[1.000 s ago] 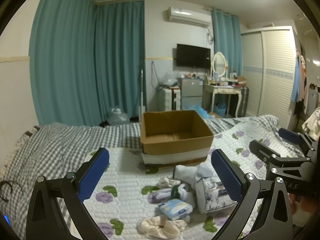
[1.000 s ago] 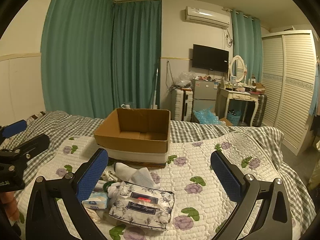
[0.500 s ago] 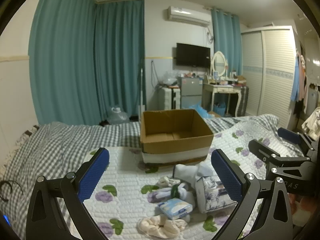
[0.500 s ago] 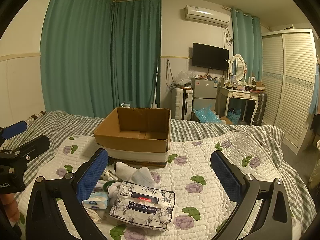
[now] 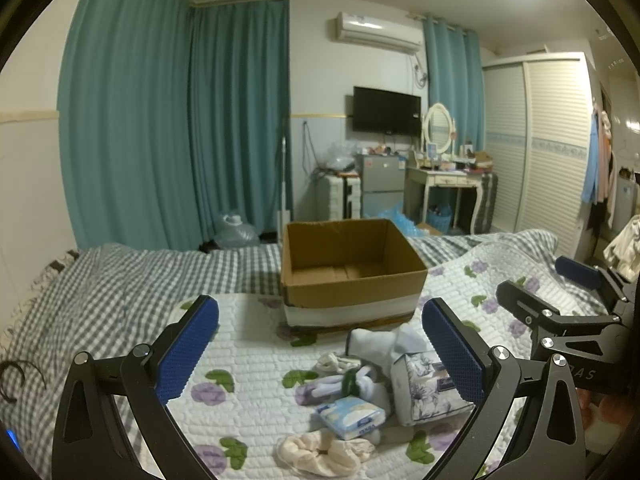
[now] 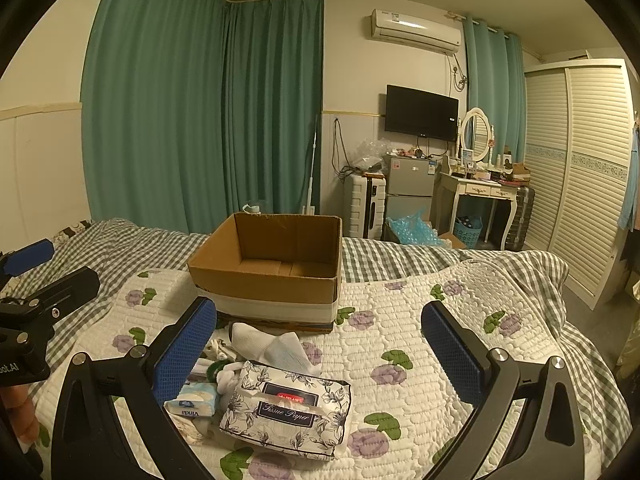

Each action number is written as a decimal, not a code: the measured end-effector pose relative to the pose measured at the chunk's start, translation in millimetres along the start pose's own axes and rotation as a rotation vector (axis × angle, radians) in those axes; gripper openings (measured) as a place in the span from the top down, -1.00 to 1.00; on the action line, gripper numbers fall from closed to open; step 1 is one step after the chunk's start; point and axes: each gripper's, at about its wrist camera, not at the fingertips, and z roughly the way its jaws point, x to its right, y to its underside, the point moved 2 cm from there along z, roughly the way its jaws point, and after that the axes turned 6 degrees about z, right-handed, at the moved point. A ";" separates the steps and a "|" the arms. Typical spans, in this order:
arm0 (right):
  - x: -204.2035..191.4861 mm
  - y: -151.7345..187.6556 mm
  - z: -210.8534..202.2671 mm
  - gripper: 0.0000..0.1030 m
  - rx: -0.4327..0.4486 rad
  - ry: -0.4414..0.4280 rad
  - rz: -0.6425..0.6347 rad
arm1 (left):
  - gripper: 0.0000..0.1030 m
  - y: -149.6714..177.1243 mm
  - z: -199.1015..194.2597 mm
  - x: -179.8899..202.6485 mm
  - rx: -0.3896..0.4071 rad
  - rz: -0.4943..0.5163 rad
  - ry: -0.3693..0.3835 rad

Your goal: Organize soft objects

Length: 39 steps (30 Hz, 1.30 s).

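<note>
Left gripper (image 5: 320, 344) wide open, holding nothing, hovering over the quilt (image 5: 248, 364). Right gripper (image 6: 319, 340) same deal, spread wide and empty. Soft stuff piled right below: tissue pack (image 6: 286, 410), small Vinda pack (image 6: 192, 400), white socks (image 6: 266, 346), cream scrunchie (image 5: 320, 450). Open cardboard box (image 5: 352, 272) just behind the pile, nothing blocking it. Pretty much unchanged from a second ago, just a tiny drift in view.
</note>
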 end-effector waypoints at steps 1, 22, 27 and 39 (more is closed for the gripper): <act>0.0 0.0 -0.1 -1.00 0.001 0.000 0.000 | -1.00 0.1 -0.1 -0.1 0.000 0.000 0.000; -10.7 -7.4 -18.1 -1.00 0.009 -0.019 -0.035 | -1.00 -13.1 -22.3 -7.9 0.004 0.004 -0.019; -16.5 2.2 -20.5 -1.00 -0.043 -0.040 -0.086 | -1.00 7.1 -15.0 -12.7 -0.064 0.001 -0.009; -19.8 66.9 43.6 -1.00 -0.249 -0.080 -0.117 | -0.98 127.5 73.5 6.5 -0.421 -0.017 0.047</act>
